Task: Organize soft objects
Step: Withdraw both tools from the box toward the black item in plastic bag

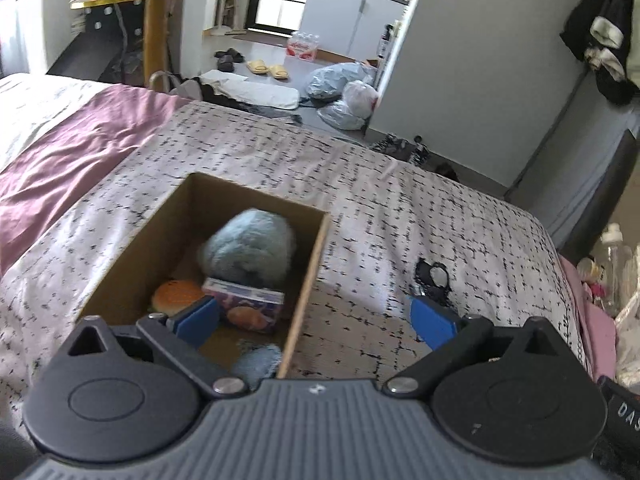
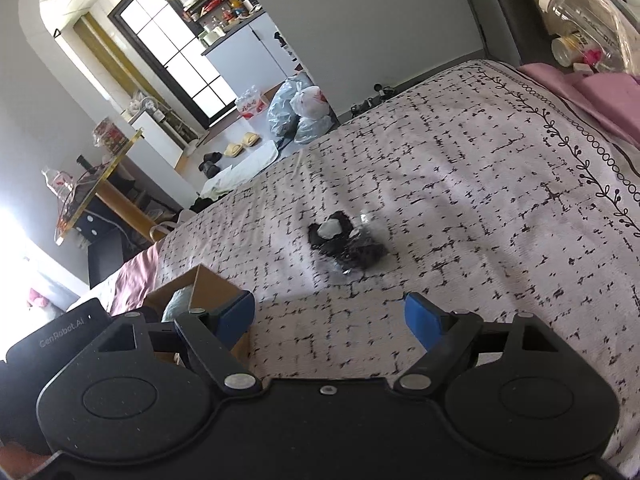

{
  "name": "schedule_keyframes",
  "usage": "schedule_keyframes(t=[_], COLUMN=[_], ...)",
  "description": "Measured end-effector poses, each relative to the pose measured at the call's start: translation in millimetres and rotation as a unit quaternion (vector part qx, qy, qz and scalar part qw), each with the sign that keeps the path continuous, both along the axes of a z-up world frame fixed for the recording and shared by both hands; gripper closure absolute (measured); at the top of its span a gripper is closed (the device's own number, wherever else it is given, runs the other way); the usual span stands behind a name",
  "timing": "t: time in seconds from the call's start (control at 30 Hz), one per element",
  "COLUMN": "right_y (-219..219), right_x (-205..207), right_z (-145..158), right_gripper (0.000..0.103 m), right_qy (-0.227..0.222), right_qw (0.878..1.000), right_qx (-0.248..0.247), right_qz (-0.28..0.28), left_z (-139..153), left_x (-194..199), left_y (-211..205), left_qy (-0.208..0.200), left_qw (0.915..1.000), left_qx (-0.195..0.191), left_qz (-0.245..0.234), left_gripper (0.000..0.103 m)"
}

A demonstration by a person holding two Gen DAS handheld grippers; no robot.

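A brown cardboard box lies open on the bed. Inside it are a fluffy grey-blue plush, a small orange bun-shaped toy, a purple printed packet and a blue fuzzy piece at the near end. My left gripper hangs over the box's near right wall, open, nothing between its blue pads. A black soft item with a white patch lies on the bedspread, also visible right of the box. My right gripper is open just short of it, empty.
The bed carries a white bedspread with black marks and a mauve sheet. The box corner shows left of my right gripper. Bottles and clutter stand by the headboard. Plastic bags and slippers lie on the floor beyond the bed.
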State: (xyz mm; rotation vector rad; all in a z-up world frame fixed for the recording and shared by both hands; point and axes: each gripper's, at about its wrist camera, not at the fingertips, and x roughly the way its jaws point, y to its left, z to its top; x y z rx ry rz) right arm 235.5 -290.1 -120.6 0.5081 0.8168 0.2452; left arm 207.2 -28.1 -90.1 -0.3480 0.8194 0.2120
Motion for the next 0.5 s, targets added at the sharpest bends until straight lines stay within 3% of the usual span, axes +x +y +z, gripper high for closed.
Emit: schedule_keyframes(t=[0.5], right_y=[-31.2], right_x=[58.4], right_z=[-21.5], right_gripper=[0.032], right_qy=[0.009], right_qw=[1.0], right_qx=[0.022], right_qz=[0.001], left_z=[-15.8], left_x=[54.5], left_y=[-45.7], left_qy=[0.0], left_qw=[0.9992], left_qx=[0.001], left_qz=[-0.04], left_gripper=[0.003])
